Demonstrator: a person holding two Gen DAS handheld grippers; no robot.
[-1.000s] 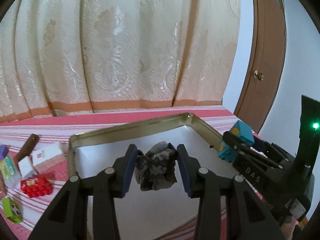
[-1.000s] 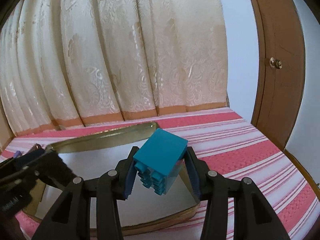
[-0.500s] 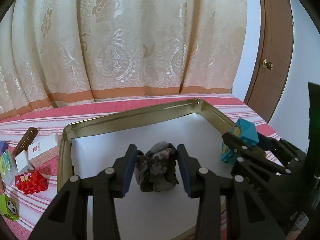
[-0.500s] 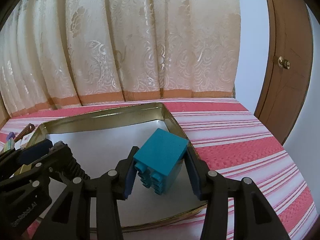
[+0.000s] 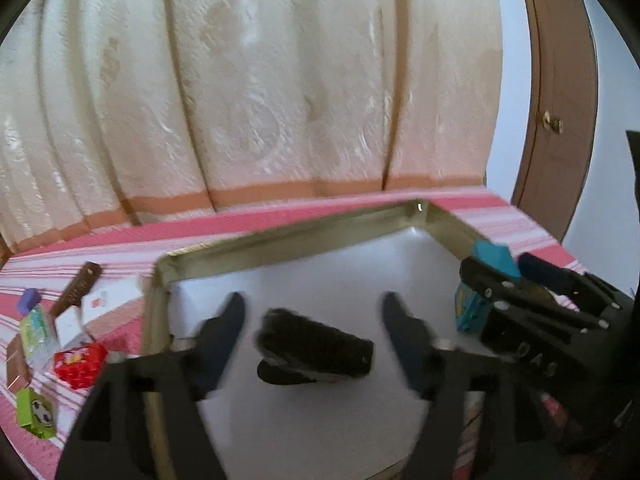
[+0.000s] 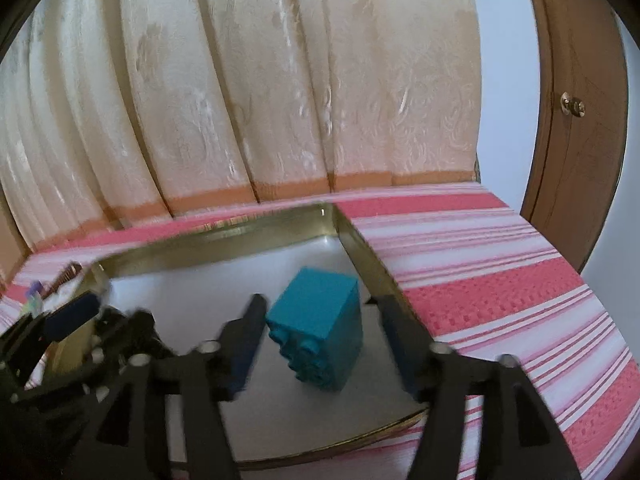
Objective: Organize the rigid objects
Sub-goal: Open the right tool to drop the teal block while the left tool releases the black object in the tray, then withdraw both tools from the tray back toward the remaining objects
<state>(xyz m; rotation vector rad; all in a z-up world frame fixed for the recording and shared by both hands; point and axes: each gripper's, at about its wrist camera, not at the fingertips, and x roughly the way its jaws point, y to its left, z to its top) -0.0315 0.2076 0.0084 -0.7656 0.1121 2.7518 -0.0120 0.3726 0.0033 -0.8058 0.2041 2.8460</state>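
Both grippers sit over the gold-rimmed tray [image 5: 280, 236] with the white floor, on the red-and-white striped table [image 6: 500, 280].

Left gripper [image 5: 312, 320]: jaws opening, already wide. The dark object [image 5: 316, 350] lies on the tray floor between them, clear of both pads, so nothing is gripped. The left wrist view is motion-blurred; the object reads as a dark, ribbed, elongated lump, possibly a crumpled piece, and its type can't be told for sure.

Right gripper [image 6: 320, 320]: jaws opening as well. The teal building block [image 6: 320, 324] stands between them, tilted, studs facing the camera, near the tray's right wall. The left pad looks just beside the block and the right pad is clearly apart from it, so no grip. Whether the block's lower edge already rests on the tray floor is hard to call. In the left wrist view the same block shows at the tray's right edge inside the right gripper's frame.

Outside the tray, left side of the table: a red block [image 5: 78, 364], a green box [image 5: 34, 416], a brown bar [image 5: 76, 288], a small purple piece [image 5: 29, 300], and a few white cards [image 5: 100, 302], all loosely clustered near the tray's left wall.

Background: cream curtain [image 5: 280, 100] and a brown door [image 6: 580, 120] with a round knob.
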